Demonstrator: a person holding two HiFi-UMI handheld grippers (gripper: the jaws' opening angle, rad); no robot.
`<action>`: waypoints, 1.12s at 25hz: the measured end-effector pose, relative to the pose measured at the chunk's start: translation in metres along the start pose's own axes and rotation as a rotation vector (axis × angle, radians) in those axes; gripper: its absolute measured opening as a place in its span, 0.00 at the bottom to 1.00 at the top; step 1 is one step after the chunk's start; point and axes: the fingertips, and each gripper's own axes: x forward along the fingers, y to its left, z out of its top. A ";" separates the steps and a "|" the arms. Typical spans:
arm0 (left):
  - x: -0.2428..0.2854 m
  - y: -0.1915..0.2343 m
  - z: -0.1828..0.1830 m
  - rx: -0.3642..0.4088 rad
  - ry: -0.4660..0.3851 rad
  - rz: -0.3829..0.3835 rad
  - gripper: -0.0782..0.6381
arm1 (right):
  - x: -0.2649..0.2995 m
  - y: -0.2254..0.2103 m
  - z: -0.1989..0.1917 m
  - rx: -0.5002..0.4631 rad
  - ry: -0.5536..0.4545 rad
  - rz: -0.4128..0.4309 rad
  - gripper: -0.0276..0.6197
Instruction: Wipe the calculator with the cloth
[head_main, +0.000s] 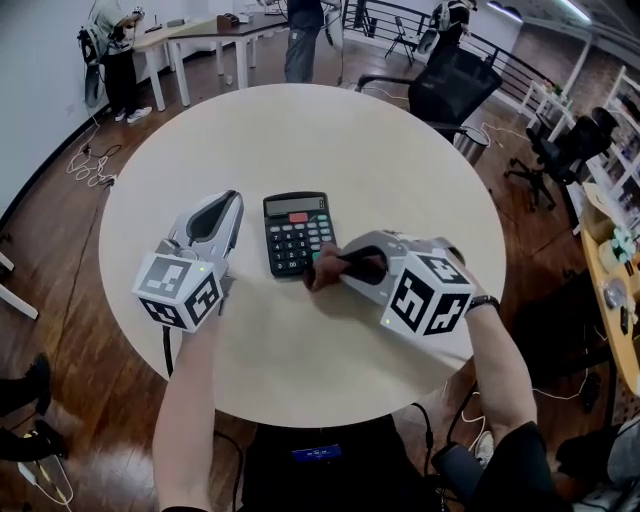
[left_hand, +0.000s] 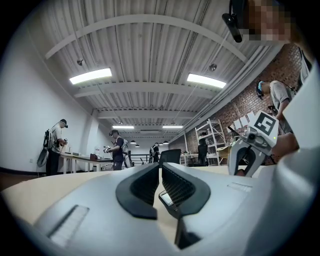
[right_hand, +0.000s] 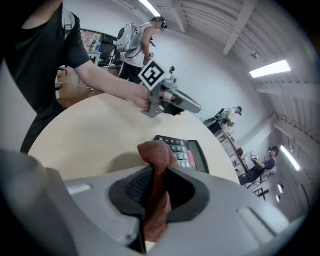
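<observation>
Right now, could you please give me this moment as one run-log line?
left gripper: shut, empty, left of calculator | right gripper: shut on cloth, at calculator's near corner | contact: unclear

The right gripper (right_hand: 157, 176) pinches a brown cloth (right_hand: 156, 156) tight. The cloth's tip is right by the black calculator (right_hand: 184, 150) on the table (right_hand: 85, 135).

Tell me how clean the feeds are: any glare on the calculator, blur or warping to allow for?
Head view: evenly lit and sharp, no glare on the calculator, shadows faint. Left gripper view: strong fisheye curve, ceiling lamps blown out. Right gripper view: cloth close to the lens looks soft, corners dark.
</observation>
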 end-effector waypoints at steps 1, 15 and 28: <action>0.000 0.000 0.000 0.000 0.000 -0.001 0.14 | 0.000 -0.017 0.000 0.032 -0.010 -0.052 0.12; 0.008 -0.013 -0.011 -0.028 0.061 -0.074 0.14 | 0.017 0.007 0.002 -0.022 0.036 -0.059 0.12; 0.073 -0.022 -0.080 -0.352 0.519 -0.319 0.65 | -0.083 0.044 -0.006 0.288 -0.252 -0.231 0.12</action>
